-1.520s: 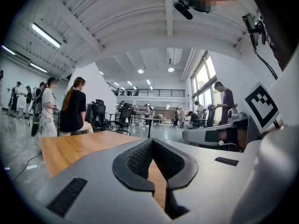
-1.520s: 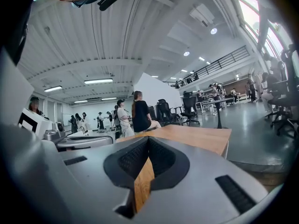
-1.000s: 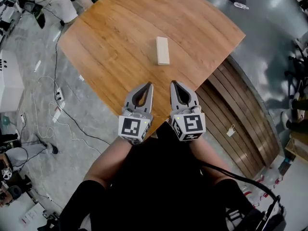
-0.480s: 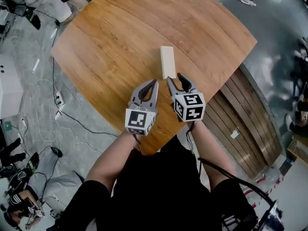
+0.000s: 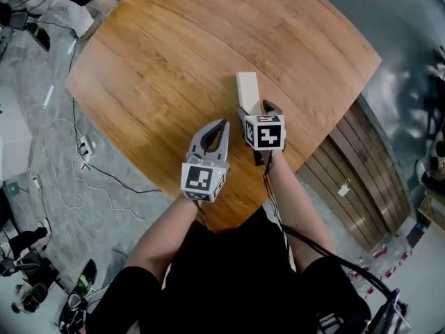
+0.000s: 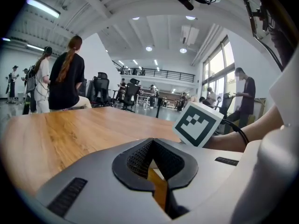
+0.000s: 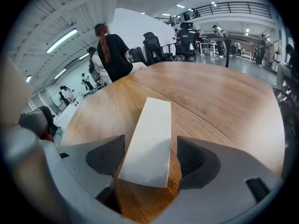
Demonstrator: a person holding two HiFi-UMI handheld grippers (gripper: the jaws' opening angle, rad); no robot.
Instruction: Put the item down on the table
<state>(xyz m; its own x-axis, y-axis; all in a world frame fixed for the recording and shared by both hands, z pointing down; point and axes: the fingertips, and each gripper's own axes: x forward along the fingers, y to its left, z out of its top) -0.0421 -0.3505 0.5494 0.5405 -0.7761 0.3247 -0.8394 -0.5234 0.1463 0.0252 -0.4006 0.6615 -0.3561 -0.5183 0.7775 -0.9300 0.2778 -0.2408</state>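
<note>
Currently the white block (image 5: 247,89) lies flat on the table (image 5: 160,68), its near end between the jaws of the right gripper (image 5: 255,110). These jaws are opening, and the pads do not appear to press on the block. The left gripper (image 5: 223,125) hovers just beside it, its jaws pressed together on nothing.

Risk: a sideways or skewed withdrawal could let one jaw catch the block and slide or turn it.

The right gripper view shows the gap between pad and block (image 7: 149,139), which the marker cube hides in the head view. Only the head view shows the block's full length and both grippers together.
</note>
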